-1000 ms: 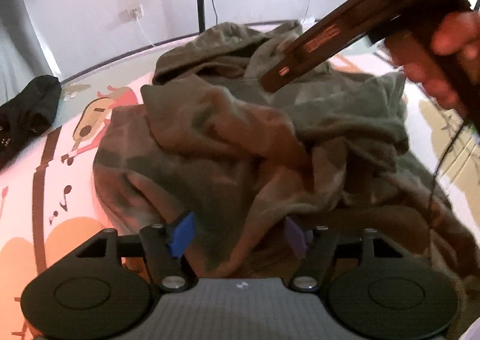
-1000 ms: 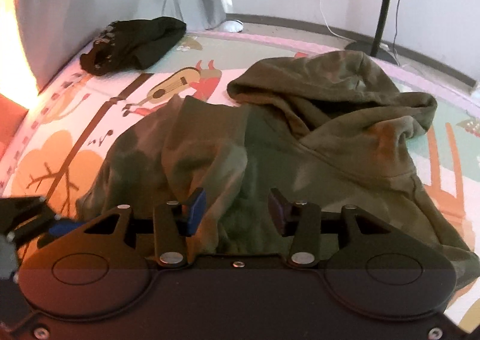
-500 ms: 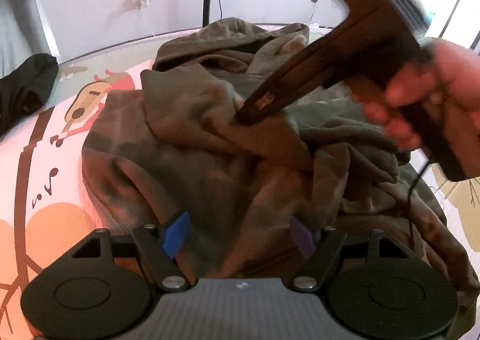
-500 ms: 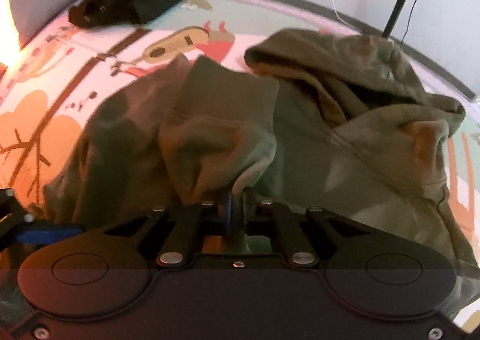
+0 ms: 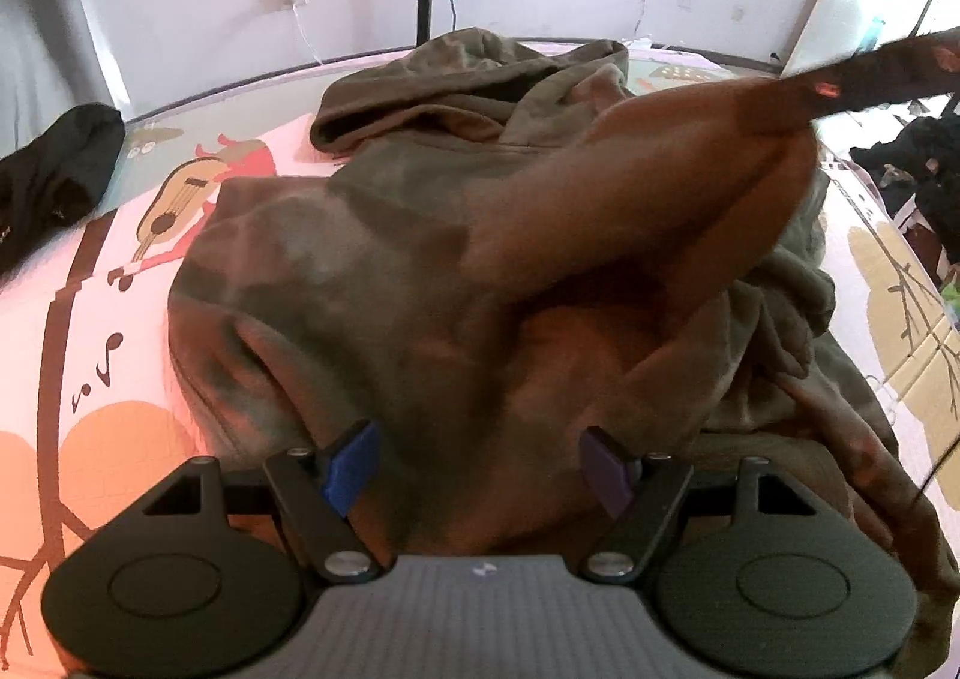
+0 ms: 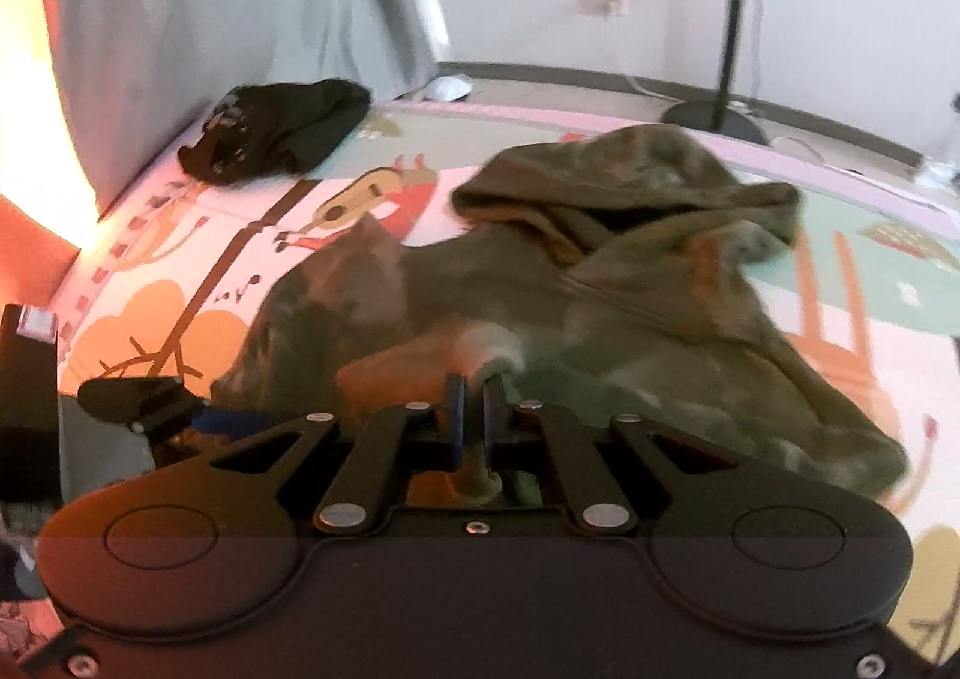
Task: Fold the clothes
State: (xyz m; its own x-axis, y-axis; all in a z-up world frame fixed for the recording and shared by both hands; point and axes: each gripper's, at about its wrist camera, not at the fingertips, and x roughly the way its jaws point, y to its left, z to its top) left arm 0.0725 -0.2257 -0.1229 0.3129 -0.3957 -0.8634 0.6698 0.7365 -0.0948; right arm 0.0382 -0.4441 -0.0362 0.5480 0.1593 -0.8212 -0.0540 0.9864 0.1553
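Observation:
An olive-green hoodie [image 5: 384, 271] [image 6: 660, 283] lies crumpled on a cartoon-printed play mat [image 5: 90, 331], hood toward the far wall. My right gripper [image 6: 473, 400] is shut on the hoodie's sleeve [image 6: 480, 355] and holds it lifted. In the left wrist view that sleeve [image 5: 630, 199] stretches up to the right, where the right gripper [image 5: 804, 97] shows as a blur. My left gripper [image 5: 477, 460] hangs open just over the hoodie's near edge, with cloth below its blue pads [image 5: 351, 463] but nothing pinched.
A black garment [image 5: 54, 169] [image 6: 276, 139] lies at the mat's far left corner. A lamp stand with a round base [image 6: 714, 118] rises beyond the hood. Dark clutter [image 5: 918, 169] sits off the mat on the right. A grey curtain [image 6: 210, 19] hangs at the left.
My right gripper closed on the sleeve and has pulled it up and off to the right, unfolding it from the hoodie's body. My left gripper stayed open, edging slightly forward.

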